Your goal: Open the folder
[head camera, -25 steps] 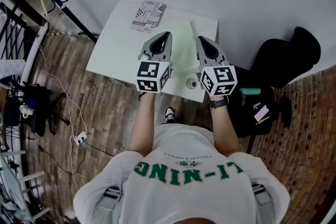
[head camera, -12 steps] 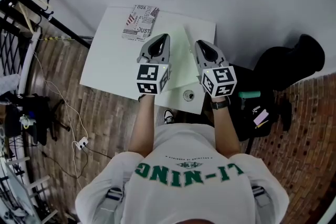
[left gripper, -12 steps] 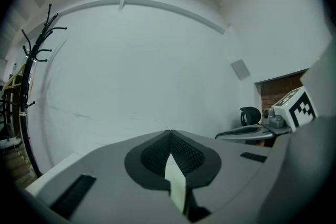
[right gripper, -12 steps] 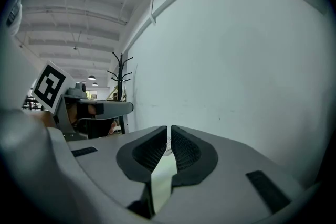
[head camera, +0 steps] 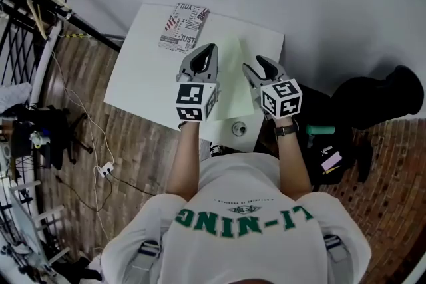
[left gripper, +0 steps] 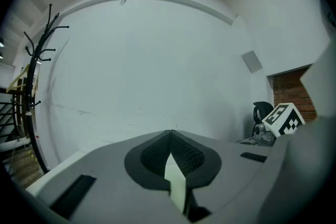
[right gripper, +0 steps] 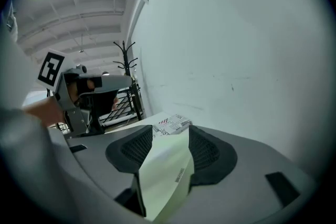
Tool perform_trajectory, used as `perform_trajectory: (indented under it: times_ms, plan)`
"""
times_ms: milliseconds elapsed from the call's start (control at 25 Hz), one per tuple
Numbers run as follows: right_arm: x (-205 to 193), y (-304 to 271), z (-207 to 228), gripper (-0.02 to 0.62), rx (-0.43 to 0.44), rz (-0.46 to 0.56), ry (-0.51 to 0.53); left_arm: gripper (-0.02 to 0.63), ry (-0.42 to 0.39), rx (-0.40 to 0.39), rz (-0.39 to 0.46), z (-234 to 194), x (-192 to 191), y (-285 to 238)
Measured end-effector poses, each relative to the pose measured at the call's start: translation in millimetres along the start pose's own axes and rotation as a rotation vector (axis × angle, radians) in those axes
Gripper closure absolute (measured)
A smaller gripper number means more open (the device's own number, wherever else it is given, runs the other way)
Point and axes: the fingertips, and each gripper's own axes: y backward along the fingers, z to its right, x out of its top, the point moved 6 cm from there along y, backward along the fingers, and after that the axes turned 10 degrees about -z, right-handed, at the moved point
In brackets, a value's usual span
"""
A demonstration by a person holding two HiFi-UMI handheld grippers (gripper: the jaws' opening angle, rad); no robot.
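A pale green folder [head camera: 229, 76] lies on the white table [head camera: 143, 73], its near part under both grippers. My left gripper [head camera: 208, 48] is shut on a thin edge of the folder [left gripper: 176, 181]; its jaw tips meet in the left gripper view [left gripper: 170, 132]. My right gripper [head camera: 255, 63] is over the folder's right side. Its jaws are opening, and a wide green sheet of the folder [right gripper: 165, 176] lies loose between the right gripper's [right gripper: 170, 136] separated pads.
A printed box [head camera: 184, 26] lies at the table's far left corner and also shows in the right gripper view [right gripper: 172, 124]. A small round object [head camera: 238, 128] sits near the front edge. A black bag [head camera: 373, 100] is right of the table, and racks and cables [head camera: 40, 116] to its left.
Both grippers have come down closer to the table. The right gripper's jaws, shut before, now stand apart around the folder sheet. The left gripper stays shut.
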Motion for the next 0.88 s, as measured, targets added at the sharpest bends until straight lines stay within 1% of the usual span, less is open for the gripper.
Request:
perform_trajectory:
  times_ms: [80,200,280,320,400,520,600,680,880]
  plan:
    - [-11.1,-8.8,8.0,0.348,0.034,-0.051,0.008,0.592,-0.017,0.017,-0.011,2.3,-0.8,-4.3]
    - [-27.9,-24.0,15.2,0.293,0.101,-0.11,-0.022,0.592,-0.027,0.036,-0.022,1.7,-0.7,-3.6]
    - [-38.1,-37.0,18.2,0.256,0.164,-0.138,-0.07,0.592,-0.025,0.053,-0.025,-3.0,0.0,-2.2]
    - [-43.2,-43.3,19.5,0.237,0.2,-0.146,-0.106,0.592,-0.021,0.06,-0.026,-5.5,0.4,-1.4]
    - [-54.9,-54.8,22.9,0.219,0.264,-0.161,-0.202,0.592,-0.006,0.07,-0.028,-9.7,-0.4,0.2]
    - [-73.3,-69.5,31.2,0.216,0.326,-0.195,-0.355,0.592,0.012,0.096,-0.034,-14.6,-2.8,2.2]
    - [-79.6,-76.4,38.0,0.219,0.332,-0.209,-0.435,0.592,0.018,0.111,-0.039,-17.5,-4.6,3.2]
    - [-81.4,-80.3,42.7,0.249,0.32,-0.221,-0.475,0.592,0.019,0.122,-0.045,-19.1,-7.2,5.0]
    - [-91.9,-90.0,45.9,0.317,0.327,-0.27,-0.516,0.592,0.035,0.154,-0.064,-23.5,-15.7,10.3]
